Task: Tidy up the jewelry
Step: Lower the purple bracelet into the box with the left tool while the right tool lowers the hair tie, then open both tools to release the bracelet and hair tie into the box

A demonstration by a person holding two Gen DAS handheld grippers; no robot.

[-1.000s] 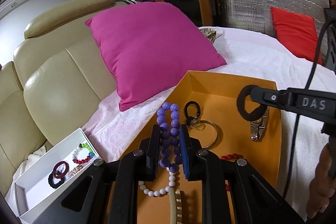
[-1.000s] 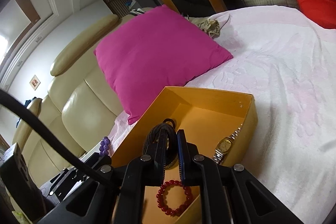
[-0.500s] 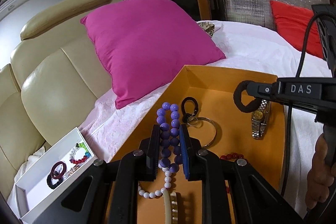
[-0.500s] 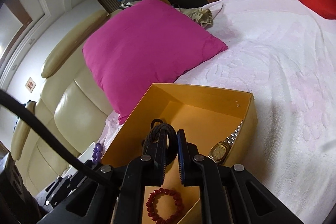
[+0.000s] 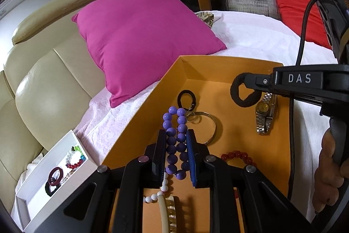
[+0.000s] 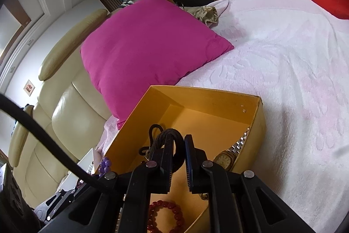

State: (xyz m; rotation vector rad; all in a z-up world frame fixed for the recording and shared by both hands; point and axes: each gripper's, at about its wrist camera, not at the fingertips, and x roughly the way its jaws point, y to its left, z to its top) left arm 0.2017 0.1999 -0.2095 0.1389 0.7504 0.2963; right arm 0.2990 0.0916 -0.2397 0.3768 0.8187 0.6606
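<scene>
1. A purple bead bracelet (image 5: 176, 141) is clamped between the narrowly set jaws of the left gripper (image 5: 175, 152), above the near part of an orange box (image 5: 218, 68).
2. A white bead strand (image 5: 162, 188) is seen hanging below the purple beads, beside a cream comb-like piece (image 5: 168, 211) at the box's near end.
3. A black fabric hair tie (image 6: 172, 145) is pinched in the almost closed jaws of the right gripper (image 6: 177, 156); in the left wrist view the same loop is held out over the far right part of the box.
4. On the box floor a black ring with a clasp (image 5: 186, 98) and a thin metal bangle (image 5: 207, 128) are found touching each other near the middle.
5. A gold-faced wristwatch (image 5: 265, 113) is laid along the right wall, and a red bead bracelet (image 6: 165, 217) lies nearer the right gripper.
6. A white box (image 5: 54, 171) with several small bracelets and rings is set on the bed (image 6: 283, 58) to the left of the orange box, just beside it.
7. A magenta pillow (image 5: 141, 40) is propped against a cream leather headboard (image 5: 48, 88) beyond both boxes.
</scene>
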